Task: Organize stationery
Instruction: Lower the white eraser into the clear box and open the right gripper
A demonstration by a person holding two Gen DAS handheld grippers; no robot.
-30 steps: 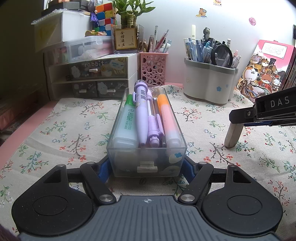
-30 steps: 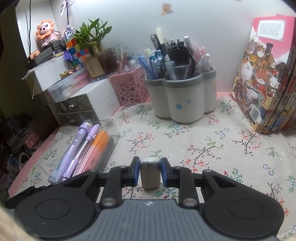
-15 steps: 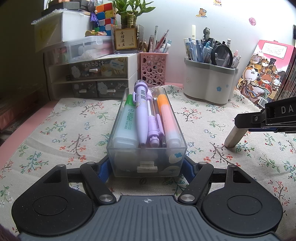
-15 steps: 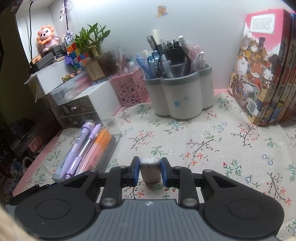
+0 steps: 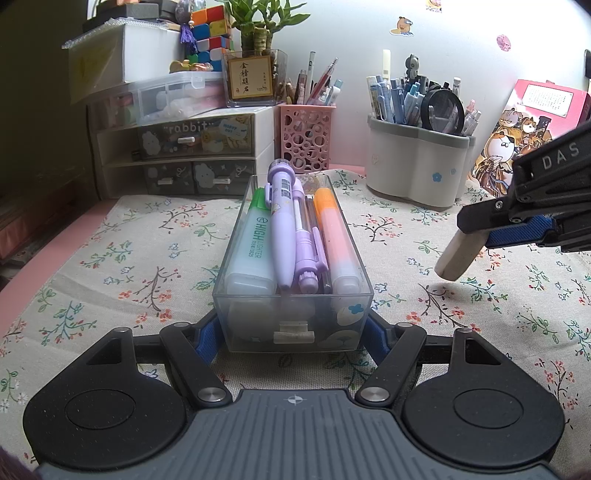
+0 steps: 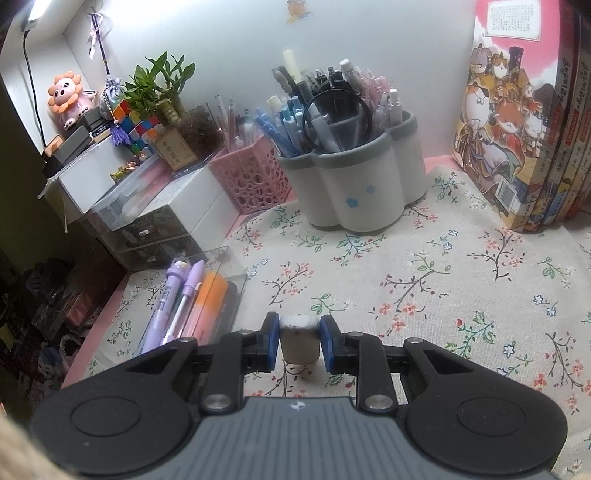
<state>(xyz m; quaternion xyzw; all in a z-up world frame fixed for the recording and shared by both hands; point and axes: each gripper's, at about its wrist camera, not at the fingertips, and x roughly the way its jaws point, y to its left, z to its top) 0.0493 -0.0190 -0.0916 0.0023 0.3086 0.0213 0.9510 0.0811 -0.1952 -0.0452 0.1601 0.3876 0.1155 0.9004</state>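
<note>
— What sort of place are you working in?
— You're at a home study desk (image 5: 44,273), spread with a floral cloth (image 6: 443,295). At the far left you see little drawers (image 5: 177,162), a puzzle cube (image 5: 210,37) and a potted bamboo (image 5: 258,26); pen holders (image 6: 351,192) stand against the far wall, with cartoon-cover books (image 6: 517,122) at the right.

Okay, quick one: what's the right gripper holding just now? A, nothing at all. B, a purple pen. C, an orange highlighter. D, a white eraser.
D: the right gripper is shut on a white eraser, its blue pads pressing both sides, and the left wrist view shows the eraser lifted clear of the flowered cloth; the highlighters and pens lie in the clear box.
</note>
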